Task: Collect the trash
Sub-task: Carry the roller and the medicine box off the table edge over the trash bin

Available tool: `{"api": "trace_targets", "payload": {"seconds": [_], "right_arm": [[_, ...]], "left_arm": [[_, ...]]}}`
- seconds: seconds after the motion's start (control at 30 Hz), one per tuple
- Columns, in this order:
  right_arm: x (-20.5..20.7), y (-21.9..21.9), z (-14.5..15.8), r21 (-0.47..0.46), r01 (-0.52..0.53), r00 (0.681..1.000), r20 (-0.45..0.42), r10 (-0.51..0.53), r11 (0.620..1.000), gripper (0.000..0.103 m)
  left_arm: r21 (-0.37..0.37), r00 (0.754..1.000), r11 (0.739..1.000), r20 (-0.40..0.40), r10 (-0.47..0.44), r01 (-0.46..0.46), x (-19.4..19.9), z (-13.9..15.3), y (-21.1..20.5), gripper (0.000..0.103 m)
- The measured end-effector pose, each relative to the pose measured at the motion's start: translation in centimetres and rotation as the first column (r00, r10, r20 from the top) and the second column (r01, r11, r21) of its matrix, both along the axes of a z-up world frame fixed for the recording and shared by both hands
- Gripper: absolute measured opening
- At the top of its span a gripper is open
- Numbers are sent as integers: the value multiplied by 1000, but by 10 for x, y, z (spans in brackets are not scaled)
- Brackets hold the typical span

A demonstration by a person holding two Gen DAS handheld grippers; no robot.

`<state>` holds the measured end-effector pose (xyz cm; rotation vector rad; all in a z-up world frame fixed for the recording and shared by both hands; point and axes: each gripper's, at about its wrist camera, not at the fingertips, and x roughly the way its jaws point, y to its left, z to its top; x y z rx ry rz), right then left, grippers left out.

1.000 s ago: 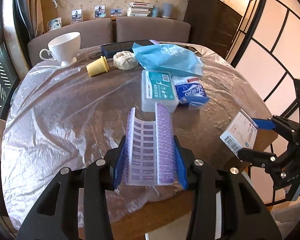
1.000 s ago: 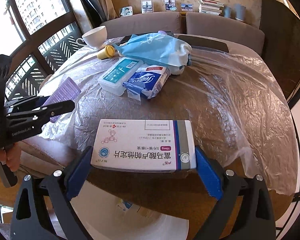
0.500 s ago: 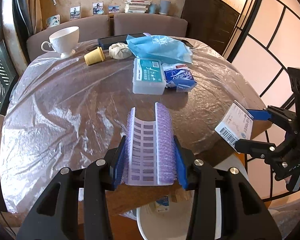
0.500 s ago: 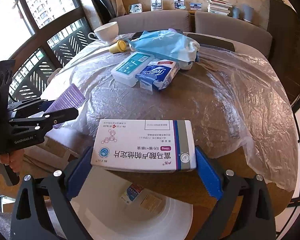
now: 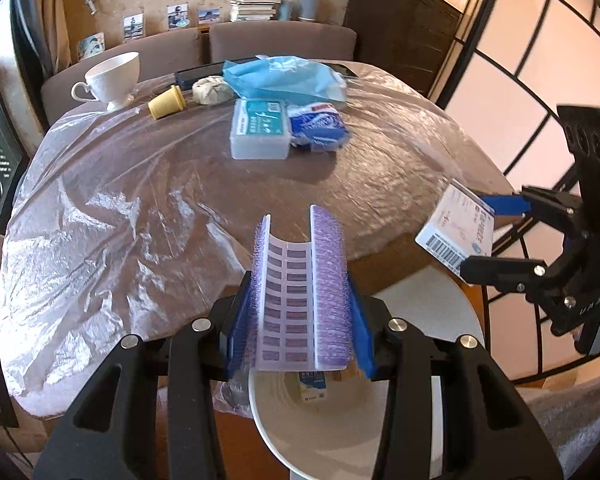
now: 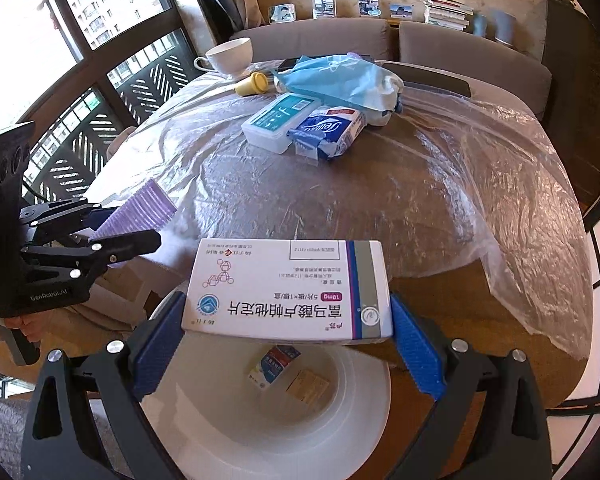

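Item 1: left gripper (image 5: 300,316), jaws clamped on purple blister sheet (image 5: 298,288), bent into a U; we hold it above white bin (image 5: 320,432) at 6 o'clock, off the tabletop (image 5: 120,208) edge.

Item 2: right gripper (image 6: 286,328), jaws closed on white medicine box (image 6: 288,288), flat, w/ bin (image 6: 268,412) below; two small packets lie inside.

Item 3: on plastic-covered tabletop, 12 o'clock: clear box w/ teal label (image 5: 260,132) touching tissue pack (image 5: 318,128); blue bag (image 5: 280,78) behind; yellow cap (image 5: 166,102), teacup (image 5: 112,80) at 11.
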<state>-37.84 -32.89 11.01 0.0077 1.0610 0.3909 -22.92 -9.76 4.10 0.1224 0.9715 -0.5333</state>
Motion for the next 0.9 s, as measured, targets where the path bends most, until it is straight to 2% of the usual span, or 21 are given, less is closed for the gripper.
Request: {"api": "trace_targets", "payload": {"seconds": [0.57,0.9], "right_arm": [[-35,5,-3,24,-38,998,-52,39,999,94],[-47,6,-20,6,-57,993,-102,57,998,94]], "left_arm": [[7,997,998,-48,-64,65,-39,-6,-5,45],[30,991,995,-90,-95,98,-49,-23,-10,45]]}}
